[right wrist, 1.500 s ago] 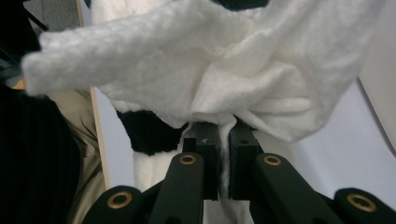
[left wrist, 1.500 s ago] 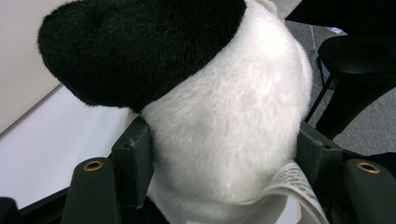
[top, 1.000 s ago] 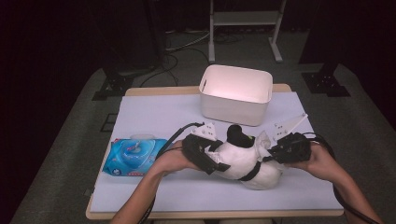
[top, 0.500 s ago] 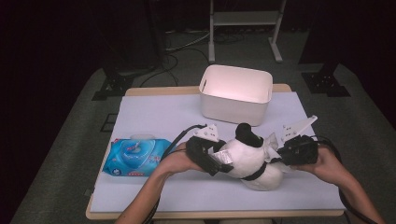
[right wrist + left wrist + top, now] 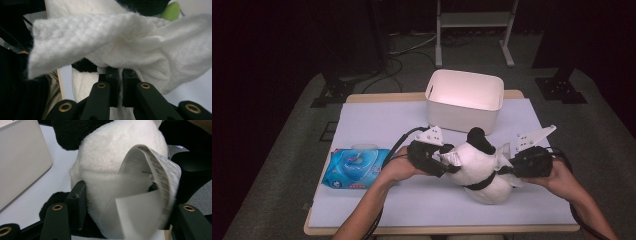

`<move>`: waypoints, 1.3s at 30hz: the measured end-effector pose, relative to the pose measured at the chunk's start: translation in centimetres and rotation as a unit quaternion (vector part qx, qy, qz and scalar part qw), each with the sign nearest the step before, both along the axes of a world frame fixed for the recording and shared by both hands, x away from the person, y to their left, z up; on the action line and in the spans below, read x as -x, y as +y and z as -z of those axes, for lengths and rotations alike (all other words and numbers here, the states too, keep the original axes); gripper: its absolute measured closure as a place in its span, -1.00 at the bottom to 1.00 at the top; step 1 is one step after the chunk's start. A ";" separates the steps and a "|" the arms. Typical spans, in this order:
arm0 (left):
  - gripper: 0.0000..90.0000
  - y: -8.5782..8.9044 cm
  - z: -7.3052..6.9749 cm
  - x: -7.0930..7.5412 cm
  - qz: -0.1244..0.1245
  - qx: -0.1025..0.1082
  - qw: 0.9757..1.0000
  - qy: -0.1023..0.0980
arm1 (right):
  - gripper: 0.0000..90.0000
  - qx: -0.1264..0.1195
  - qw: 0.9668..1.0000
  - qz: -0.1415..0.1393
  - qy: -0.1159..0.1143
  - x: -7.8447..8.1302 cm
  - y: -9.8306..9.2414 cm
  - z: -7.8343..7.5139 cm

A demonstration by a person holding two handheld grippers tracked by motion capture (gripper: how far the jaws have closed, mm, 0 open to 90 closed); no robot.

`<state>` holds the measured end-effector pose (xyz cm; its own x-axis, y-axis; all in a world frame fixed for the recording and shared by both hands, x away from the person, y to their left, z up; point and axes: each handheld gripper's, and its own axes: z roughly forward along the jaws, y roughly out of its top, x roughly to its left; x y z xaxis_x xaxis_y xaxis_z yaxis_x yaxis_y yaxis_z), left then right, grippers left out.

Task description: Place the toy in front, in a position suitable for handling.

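A black-and-white panda plush lies on the white mat between both hands. My left gripper comes at it from the left. Its jaws have just been closing with the plush's white body between them. The left pad presses into the fur and a curled paper tag covers the right pad. My right gripper sits against the plush's right side. In the right gripper view, that gripper is shut on a white cloth draped across the plush.
A blue pack of wet wipes lies at the mat's left, beside my left forearm. A white bin stands open at the back centre, just behind the plush. The white mat covers most of the wooden table.
The plush has shifted slightly right, and its black ear now stands higher. The left jaws have closed in on the white body. The right gripper has stayed shut on the cloth.
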<state>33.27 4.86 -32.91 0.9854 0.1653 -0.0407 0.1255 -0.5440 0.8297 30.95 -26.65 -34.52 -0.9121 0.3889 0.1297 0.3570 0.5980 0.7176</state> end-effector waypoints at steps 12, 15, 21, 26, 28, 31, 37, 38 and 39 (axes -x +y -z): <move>-0.20 -1.1 -0.7 0.8 0.009 0.004 1.000 -0.009 | 0.90 0.040 0.999 -0.003 -0.001 0.2 -0.4 -1.9; -0.21 -1.1 -0.6 0.8 0.005 0.010 1.000 -0.008 | 0.90 0.050 0.999 -0.006 -0.006 0.2 -0.4 -2.5; -0.22 -1.3 -0.7 0.9 0.007 0.005 1.000 -0.010 | 0.90 0.050 0.999 -0.007 -0.016 0.1 -0.4 -4.1; -0.23 -1.4 -0.7 0.9 0.008 0.006 1.000 -0.011 | 0.90 0.063 0.997 -0.014 -0.030 0.0 0.0 -5.6; -0.24 -1.5 -0.7 0.9 0.008 0.011 1.000 -0.010 | 0.90 0.058 0.997 -0.016 -0.037 0.1 0.2 -6.4; -0.24 -1.7 -0.7 0.8 0.008 0.012 1.000 -0.008 | 0.89 0.063 0.997 -0.022 -0.044 0.0 0.7 -7.2; -0.25 -2.2 -0.9 1.0 0.009 0.011 1.000 -0.009 | 0.89 0.069 0.995 -0.036 -0.055 -0.4 2.2 -8.6; -0.25 -2.2 -0.9 0.9 0.011 0.009 1.000 -0.011 | 0.89 0.070 0.995 -0.037 -0.057 -0.5 2.5 -8.7; -0.25 -2.3 -0.9 0.9 0.009 0.010 1.000 -0.011 | 0.89 0.073 0.995 -0.040 -0.058 -0.5 2.8 -8.9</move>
<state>32.33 2.61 -32.00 0.9890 0.1462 -0.0225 0.0975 -0.5294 0.8427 31.45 -23.86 -25.61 -0.9461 0.3224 -0.0298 0.2251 0.7214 0.6550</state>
